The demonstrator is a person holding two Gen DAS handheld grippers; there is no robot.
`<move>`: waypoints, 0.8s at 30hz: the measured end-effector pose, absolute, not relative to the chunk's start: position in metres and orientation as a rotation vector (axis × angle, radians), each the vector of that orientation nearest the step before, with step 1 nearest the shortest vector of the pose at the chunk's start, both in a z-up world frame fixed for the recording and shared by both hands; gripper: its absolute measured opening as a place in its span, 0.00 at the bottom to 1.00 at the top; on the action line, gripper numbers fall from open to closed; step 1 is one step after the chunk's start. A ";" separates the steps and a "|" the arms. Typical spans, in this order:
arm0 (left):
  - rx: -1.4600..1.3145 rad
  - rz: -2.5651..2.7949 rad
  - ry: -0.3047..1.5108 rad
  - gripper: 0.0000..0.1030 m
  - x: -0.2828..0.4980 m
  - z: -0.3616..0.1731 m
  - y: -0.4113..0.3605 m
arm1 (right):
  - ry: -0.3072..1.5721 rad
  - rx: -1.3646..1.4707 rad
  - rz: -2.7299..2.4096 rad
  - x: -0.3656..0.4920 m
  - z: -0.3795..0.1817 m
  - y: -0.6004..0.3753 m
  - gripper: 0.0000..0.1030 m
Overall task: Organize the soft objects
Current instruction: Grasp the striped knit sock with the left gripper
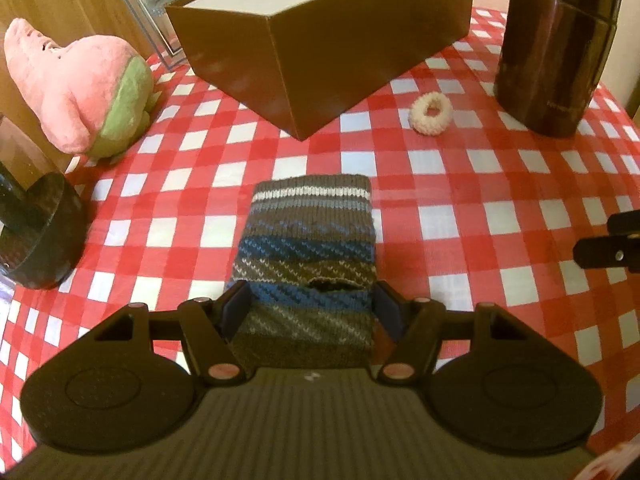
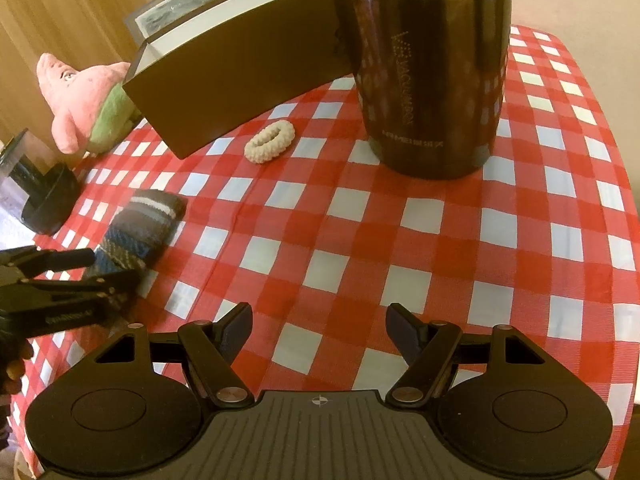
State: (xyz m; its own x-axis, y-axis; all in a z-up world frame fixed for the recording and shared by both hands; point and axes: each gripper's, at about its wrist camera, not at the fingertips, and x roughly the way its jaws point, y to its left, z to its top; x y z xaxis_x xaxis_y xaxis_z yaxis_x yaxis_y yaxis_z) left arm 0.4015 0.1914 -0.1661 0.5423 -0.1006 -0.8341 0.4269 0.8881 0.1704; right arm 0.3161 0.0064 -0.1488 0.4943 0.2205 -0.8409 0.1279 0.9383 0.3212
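A striped knitted sock [image 1: 306, 256] in grey, white and blue lies nearest the lens on the red-and-white checked tablecloth [image 1: 460, 208], near the tabletop's near edge. The left gripper [image 1: 310, 308] straddles its near end, 1 blue-padded finger [image 1: 236, 308] on each side, touching or almost touching the knit; whether the pads press it firmly cannot be told. From the right wrist view the same sock [image 2: 140, 232] sits close to the tabletop's left edge with the left gripper [image 2: 104, 276] over its near end.

Beyond the sock, an open brown box [image 1: 320, 48] with a white interior stands toward the far edge of the tabletop. A cream scrunchie [image 1: 430, 114] lies just beside the box's right side, between it and a dark vacuum flask [image 1: 556, 44] standing upright near the far right corner. A pink and green plush toy [image 1: 80, 88] rests at the far left edge, and a black round-based holder [image 1: 40, 232] sits at the left edge, nearer the camera.

The right gripper [image 2: 320, 332] hovers over bare cloth at the near edge, its 2 fingers spread wide with nothing between them, well apart from the scrunchie [image 2: 270, 142] and flask [image 2: 432, 80].
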 end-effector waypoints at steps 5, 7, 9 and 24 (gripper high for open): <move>0.376 -0.332 0.947 0.64 0.406 -0.164 0.198 | 1.063 0.367 0.058 0.317 -0.151 0.008 0.71; 0.383 -0.309 0.962 0.65 0.410 -0.169 0.202 | 1.063 0.366 0.063 0.317 -0.152 0.010 0.71; 0.366 -0.290 0.971 0.67 0.415 -0.173 0.209 | 1.061 0.364 0.069 0.317 -0.152 0.012 0.71; 0.278 -0.286 0.924 0.22 0.425 -0.177 0.237 | 0.985 0.290 0.153 0.344 -0.147 0.033 0.71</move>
State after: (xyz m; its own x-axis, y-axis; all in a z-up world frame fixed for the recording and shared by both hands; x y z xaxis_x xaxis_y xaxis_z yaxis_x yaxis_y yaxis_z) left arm 0.4245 0.2375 -0.1767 0.5705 -0.1220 -0.8122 0.3577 0.9271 0.1120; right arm 0.3439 0.0329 -0.1471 0.5460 0.2571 -0.7974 0.0040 0.9510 0.3093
